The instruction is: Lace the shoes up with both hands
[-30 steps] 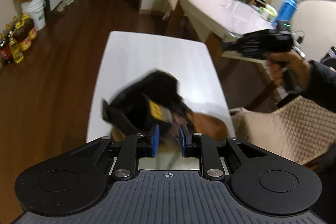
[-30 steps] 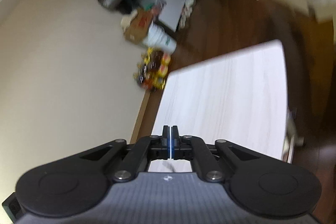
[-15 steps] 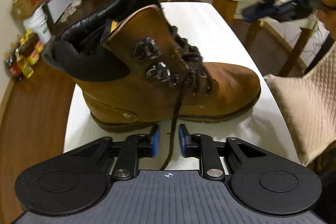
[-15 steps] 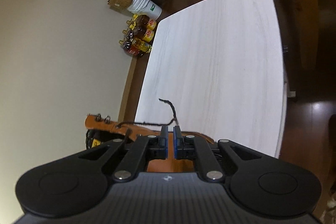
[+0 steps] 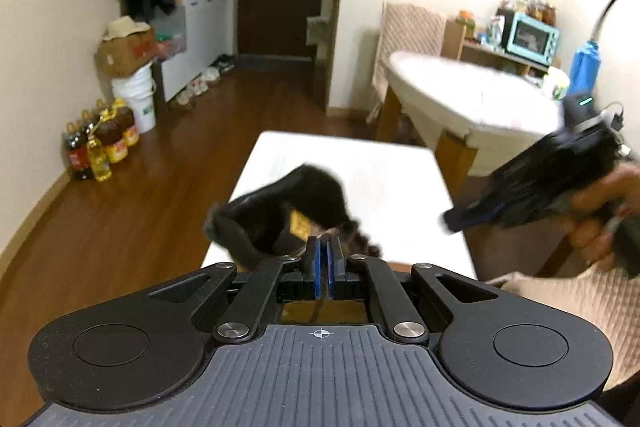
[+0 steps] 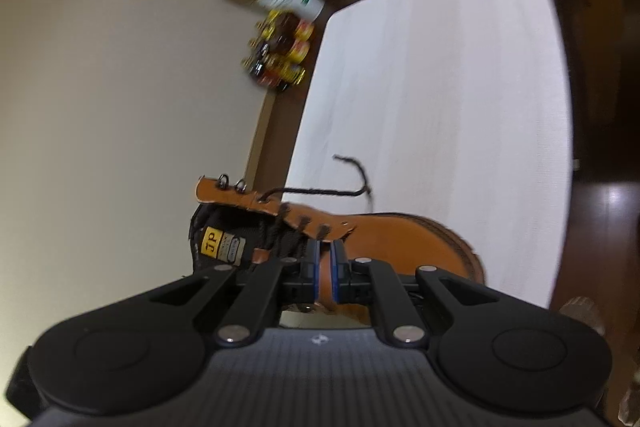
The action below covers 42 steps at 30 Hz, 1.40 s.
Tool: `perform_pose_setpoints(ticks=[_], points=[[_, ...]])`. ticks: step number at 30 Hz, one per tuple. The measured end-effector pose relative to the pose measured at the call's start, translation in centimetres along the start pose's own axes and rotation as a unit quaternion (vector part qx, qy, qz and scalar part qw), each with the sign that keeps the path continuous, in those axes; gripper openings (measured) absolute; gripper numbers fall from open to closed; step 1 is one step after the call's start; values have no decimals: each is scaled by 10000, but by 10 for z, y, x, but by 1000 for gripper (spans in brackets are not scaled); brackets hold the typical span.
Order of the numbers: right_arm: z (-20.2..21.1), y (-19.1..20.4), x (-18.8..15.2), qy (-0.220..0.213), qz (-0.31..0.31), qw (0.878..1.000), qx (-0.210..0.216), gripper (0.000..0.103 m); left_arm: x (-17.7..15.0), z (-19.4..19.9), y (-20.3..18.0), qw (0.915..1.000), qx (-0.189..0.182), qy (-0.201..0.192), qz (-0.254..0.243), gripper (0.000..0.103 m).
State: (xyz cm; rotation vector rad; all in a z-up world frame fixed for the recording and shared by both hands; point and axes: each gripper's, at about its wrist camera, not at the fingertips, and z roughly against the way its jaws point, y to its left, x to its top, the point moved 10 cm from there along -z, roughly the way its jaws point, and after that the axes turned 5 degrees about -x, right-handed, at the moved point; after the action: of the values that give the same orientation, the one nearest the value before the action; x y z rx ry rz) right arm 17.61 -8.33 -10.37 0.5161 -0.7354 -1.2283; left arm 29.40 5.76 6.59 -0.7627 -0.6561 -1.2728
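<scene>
Your left hand-held gripper is pinched shut on the dark lace, and your right hand-held gripper is opening a little, empty, above the brown boot.

Both grippers are matte black: the left gripper and right gripper each have blue pads, silver pivot screws, round side discs and a ribbed grey deck with a small crosshair mark.

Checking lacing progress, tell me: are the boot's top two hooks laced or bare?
Bare. Both top hooks stand empty; the lace leaves the boot below them.
</scene>
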Motion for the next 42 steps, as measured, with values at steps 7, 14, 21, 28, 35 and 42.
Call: perform_pose_setpoints(ticks=[7,14,21,28,35,42], points=[[-50,-1,42,903,439,9942,391,14,11,3,-2,9940,850,448,519,3],[-60,-6,86,1292,1185,9825,628,14,14,6,-12,9824,1164,849,1187,3],[-51,18,44,1834,1861,9560,1337,14,31,6,-5,9746,703,937,1907,4],[-36,52,-14,1809,3185,9138,1756,14,46,-13,10,9742,487,1283,1794,4],[-31,42,-27,1480,3547,9119,1439,14,68,-44,21,9775,377,1405,1527,4],[-32,39,-37,1419,3783,9058,1276,14,79,-68,37,9776,402,1401,1517,4]])
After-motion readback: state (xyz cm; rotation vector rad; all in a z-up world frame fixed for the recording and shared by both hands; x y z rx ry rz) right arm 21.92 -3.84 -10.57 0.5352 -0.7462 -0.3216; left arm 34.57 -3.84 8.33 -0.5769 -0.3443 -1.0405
